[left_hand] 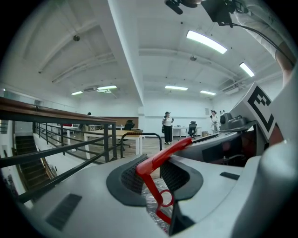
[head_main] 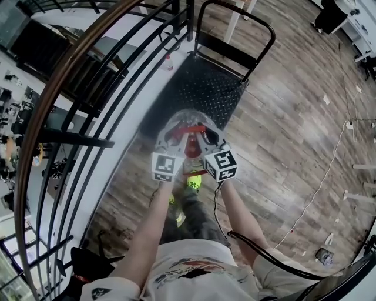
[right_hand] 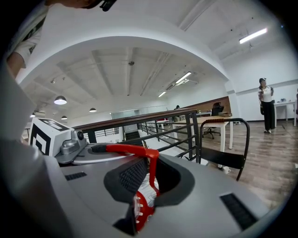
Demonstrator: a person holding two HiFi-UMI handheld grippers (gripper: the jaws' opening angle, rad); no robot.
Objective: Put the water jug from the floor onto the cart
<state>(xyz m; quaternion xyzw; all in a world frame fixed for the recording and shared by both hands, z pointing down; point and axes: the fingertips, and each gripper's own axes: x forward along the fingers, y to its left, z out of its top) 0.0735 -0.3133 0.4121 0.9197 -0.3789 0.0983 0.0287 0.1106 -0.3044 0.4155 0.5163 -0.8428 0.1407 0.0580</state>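
The water jug (head_main: pixel 187 124) is clear plastic with a red cap (right_hand: pixel 144 204) and a red carry handle (head_main: pixel 192 128). It hangs between both grippers just in front of the near edge of the black cart (head_main: pixel 205 88). My left gripper (head_main: pixel 180 139) is shut on the handle (left_hand: pixel 160 160) from the left, with the jug's clear top (left_hand: pixel 156 211) below its jaws. From the right, my right gripper (head_main: pixel 203 139) is shut on the same handle (right_hand: pixel 132 149). The jug's body is mostly hidden under the grippers.
A black metal railing with a wooden top rail (head_main: pixel 76 117) runs close along the left. The cart's upright push bar (head_main: pixel 235 12) stands at its far end. A white cable (head_main: pixel 317 182) trails over the wood floor at right. People (left_hand: pixel 166 125) stand far off by desks.
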